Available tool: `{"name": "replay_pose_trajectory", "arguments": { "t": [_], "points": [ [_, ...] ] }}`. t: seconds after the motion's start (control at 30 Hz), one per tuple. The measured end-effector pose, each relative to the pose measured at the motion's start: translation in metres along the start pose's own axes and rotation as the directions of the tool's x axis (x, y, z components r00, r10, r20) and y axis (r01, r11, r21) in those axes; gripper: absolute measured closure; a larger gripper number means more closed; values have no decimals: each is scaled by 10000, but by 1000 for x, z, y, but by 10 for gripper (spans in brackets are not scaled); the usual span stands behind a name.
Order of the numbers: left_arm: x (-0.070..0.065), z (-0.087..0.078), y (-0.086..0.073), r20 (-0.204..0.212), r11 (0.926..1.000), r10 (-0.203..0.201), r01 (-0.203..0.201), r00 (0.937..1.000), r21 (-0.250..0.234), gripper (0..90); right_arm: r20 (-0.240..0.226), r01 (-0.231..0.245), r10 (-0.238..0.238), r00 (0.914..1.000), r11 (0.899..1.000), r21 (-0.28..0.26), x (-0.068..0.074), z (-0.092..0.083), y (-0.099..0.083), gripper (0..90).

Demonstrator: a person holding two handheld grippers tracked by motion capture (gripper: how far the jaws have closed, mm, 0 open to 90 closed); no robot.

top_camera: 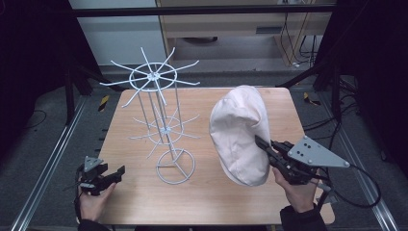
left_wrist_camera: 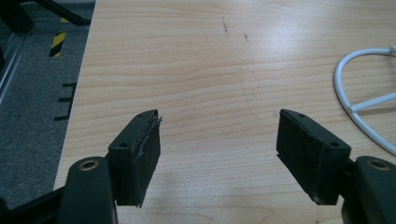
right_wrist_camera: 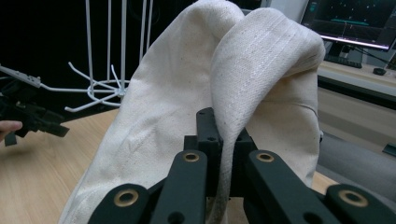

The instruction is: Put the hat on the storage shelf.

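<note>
One cream cap (top_camera: 240, 134) pinched tight in my right gripper (top_camera: 263, 144), one white wire rack (top_camera: 161, 120) on the table (top_camera: 211, 202), left gripper (top_camera: 113, 175) spread wide, holding nothing.

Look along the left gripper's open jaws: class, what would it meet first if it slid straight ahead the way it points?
Probably nothing soon: the left gripper faces bare table, with the white wire stand and its base ring off to one side. Depth is hard to judge.
</note>
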State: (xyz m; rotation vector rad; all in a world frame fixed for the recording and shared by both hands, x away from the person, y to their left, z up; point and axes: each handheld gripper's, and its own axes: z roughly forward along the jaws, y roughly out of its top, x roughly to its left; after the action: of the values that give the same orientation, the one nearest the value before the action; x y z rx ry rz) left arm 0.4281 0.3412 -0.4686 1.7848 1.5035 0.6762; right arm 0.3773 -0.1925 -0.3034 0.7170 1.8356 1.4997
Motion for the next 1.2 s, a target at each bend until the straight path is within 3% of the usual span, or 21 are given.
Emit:
{"name": "replay_pose_trajectory", "arguments": {
  "t": [0.27,0.73,1.2],
  "points": [
    [0,0,0,-8,10000,-2,2,10000,11,308,-32,-70,69,10000,9989,-455,-1,1,8,883],
    [0,1,0,-8,10000,16,-16,10000,20,307,-3,265,-267,9996,9934,-1117,1,-6,29,883],
    [0,1,0,-10,10000,9,-9,10000,42,307,39,387,-387,9992,9790,-2000,3,-6,51,883]
  ]
}}
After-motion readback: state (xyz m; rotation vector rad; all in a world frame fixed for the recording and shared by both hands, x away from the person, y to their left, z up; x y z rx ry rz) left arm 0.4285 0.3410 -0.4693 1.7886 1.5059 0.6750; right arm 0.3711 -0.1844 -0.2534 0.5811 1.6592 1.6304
